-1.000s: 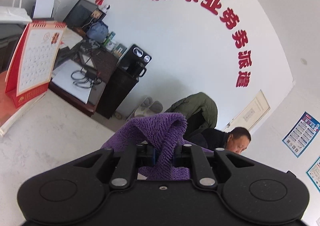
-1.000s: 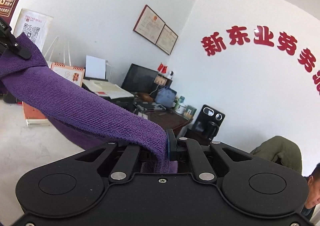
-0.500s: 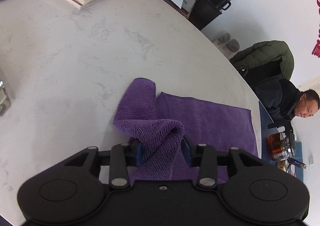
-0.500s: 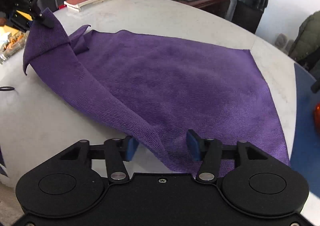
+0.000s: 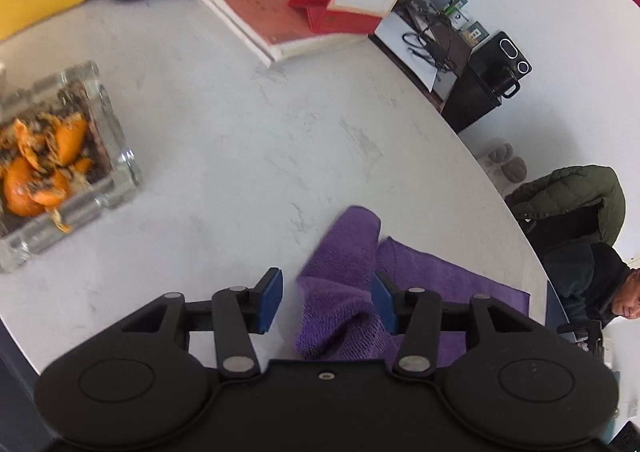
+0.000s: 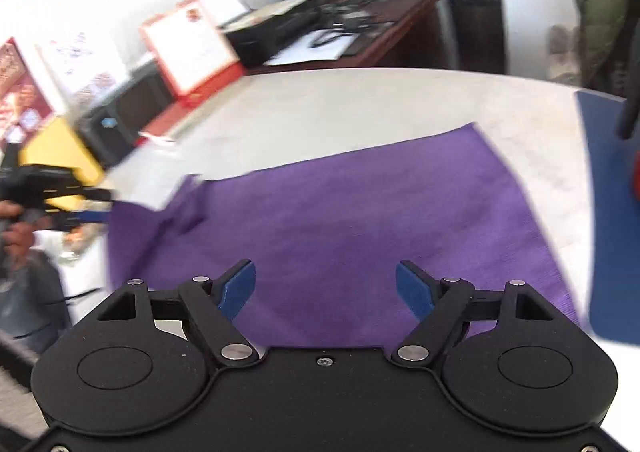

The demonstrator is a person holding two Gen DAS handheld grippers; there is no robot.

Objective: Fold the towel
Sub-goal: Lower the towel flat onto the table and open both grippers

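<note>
My left gripper (image 5: 326, 302) and right gripper (image 6: 326, 288) are both opening, releasing the purple terry towel (image 6: 340, 228) onto the white marble table (image 5: 224, 140). Risk: its bunched left corner could snag a pad on withdrawal.

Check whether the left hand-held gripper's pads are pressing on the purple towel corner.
Apart on one side only: in the left wrist view the left hand-held gripper is opening, with table showing between its left pad and the purple towel. Right-pad contact: cannot tell.
</note>
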